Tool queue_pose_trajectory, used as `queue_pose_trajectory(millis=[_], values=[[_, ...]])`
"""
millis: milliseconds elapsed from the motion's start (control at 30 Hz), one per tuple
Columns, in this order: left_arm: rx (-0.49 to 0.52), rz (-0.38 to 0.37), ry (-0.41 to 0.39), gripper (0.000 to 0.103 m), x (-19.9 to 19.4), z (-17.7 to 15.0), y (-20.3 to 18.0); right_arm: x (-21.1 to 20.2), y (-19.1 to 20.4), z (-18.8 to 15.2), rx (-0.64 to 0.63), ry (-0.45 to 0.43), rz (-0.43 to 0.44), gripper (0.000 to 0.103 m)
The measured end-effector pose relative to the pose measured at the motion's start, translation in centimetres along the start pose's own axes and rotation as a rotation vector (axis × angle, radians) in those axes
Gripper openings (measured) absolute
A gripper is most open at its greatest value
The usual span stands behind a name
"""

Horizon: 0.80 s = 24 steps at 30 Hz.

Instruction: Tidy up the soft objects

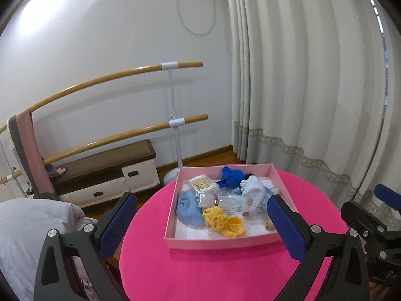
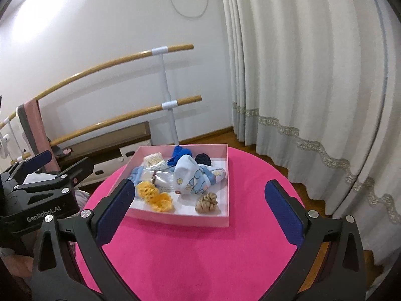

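Note:
A shallow pink box (image 1: 220, 243) (image 2: 180, 217) sits on a round pink table (image 1: 200, 271) (image 2: 213, 255). In it lie a yellow crochet piece (image 1: 224, 222) (image 2: 155, 197), a light blue cloth (image 1: 189, 207), a white printed sock (image 1: 253, 195) (image 2: 193, 175), a dark blue crochet piece (image 1: 231, 176) (image 2: 181, 153), a beige scrunchie (image 2: 206, 202), a bundle of cotton swabs (image 1: 203, 185) and a clear packet (image 1: 220, 200). My left gripper (image 1: 200, 225) is open and empty in front of the box. My right gripper (image 2: 200, 208) is open and empty, also short of it.
Cream curtains (image 1: 313, 87) hang to the right. A wooden ballet barre (image 1: 112, 77) and a low cabinet (image 1: 107, 175) stand at the back left. A grey cushion (image 1: 30, 225) lies left of the table. The other gripper shows at each view's edge (image 1: 376, 220) (image 2: 37, 183).

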<state>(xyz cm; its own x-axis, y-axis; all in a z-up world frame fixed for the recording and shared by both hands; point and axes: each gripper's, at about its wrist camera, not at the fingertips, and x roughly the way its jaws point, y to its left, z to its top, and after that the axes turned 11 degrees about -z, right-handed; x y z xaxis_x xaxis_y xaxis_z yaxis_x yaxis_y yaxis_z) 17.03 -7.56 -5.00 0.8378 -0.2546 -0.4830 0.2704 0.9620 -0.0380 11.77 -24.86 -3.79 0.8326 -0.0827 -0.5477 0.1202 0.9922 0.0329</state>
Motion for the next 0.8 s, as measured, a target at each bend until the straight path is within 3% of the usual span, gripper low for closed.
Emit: queue_pose_trajectory(millis=[400,800], values=[[0.001,0.003,-0.038,0.103,-7.8,-6.0,-1.6,-5.5,-0.5,-2.9,0.022,-0.062,-0.033,0.103],[-0.028,-0.007,-0.025,0.103,-11.5,-6.7,-1.9,-6.5,-0.3,-4.3,0.014,-0.068,-0.043,0.103]])
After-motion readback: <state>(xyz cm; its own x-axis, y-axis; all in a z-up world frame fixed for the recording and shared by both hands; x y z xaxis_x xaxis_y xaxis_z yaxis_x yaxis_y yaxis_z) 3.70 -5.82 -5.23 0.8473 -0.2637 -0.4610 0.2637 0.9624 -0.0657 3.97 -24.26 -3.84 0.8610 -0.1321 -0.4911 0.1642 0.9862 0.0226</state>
